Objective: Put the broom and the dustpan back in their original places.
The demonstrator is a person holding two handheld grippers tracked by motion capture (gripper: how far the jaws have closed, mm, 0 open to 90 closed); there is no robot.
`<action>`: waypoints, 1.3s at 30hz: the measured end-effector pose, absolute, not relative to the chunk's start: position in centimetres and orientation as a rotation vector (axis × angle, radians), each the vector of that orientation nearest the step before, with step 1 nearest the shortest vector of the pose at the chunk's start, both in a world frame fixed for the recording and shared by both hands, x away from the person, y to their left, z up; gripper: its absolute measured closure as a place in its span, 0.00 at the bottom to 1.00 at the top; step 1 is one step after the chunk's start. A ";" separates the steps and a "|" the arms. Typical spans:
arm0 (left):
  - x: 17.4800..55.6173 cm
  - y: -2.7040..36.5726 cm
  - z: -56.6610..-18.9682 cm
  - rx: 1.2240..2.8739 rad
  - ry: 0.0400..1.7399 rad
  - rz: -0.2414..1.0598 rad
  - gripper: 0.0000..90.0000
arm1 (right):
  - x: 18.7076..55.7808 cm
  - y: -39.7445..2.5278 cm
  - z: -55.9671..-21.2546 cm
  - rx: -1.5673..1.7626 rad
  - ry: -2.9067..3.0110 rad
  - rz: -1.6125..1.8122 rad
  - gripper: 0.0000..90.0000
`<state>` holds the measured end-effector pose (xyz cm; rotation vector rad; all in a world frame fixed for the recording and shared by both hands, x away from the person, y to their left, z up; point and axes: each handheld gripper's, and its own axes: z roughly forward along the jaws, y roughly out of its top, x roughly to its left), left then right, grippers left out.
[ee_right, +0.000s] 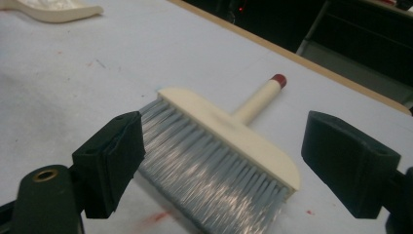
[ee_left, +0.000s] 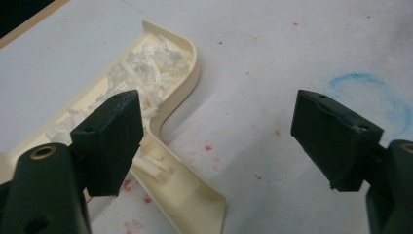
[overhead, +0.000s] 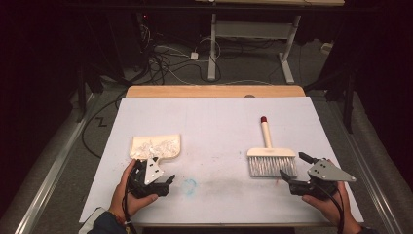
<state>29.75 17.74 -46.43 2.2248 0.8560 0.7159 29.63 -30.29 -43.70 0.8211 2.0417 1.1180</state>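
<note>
Left claw (ee_left: 219, 141) gapes beside the cream plastic dustpan (ee_left: 180, 195) holding white scraps, perhaps touching; right claw (ee_right: 224, 170) gapes before the grey-bristled cream brush (ee_right: 229, 131).

The dustpan (ee_left: 170, 97) handle is cut off by the lower edge; the left tongs (ee_left: 221, 141) hide part of its shreds.

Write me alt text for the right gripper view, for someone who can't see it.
A cream hand brush with grey bristles lies flat on a white table, framed between the open black jaws of the right tool. Its red-tipped handle points away, and part of a cream dustpan sits at the far left corner.
</note>
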 end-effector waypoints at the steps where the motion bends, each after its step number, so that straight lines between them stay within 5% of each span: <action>1: 29.7 17.7 -46.4 2.225 0.855 0.719 0.20 | 29.6 -30.1 -43.8 0.812 2.053 1.116 0.18; 39: 29.6 17.3 -46.3 2.228 0.846 0.730 0.20 | 28.9 -29.0 -43.4 0.754 2.086 1.072 0.18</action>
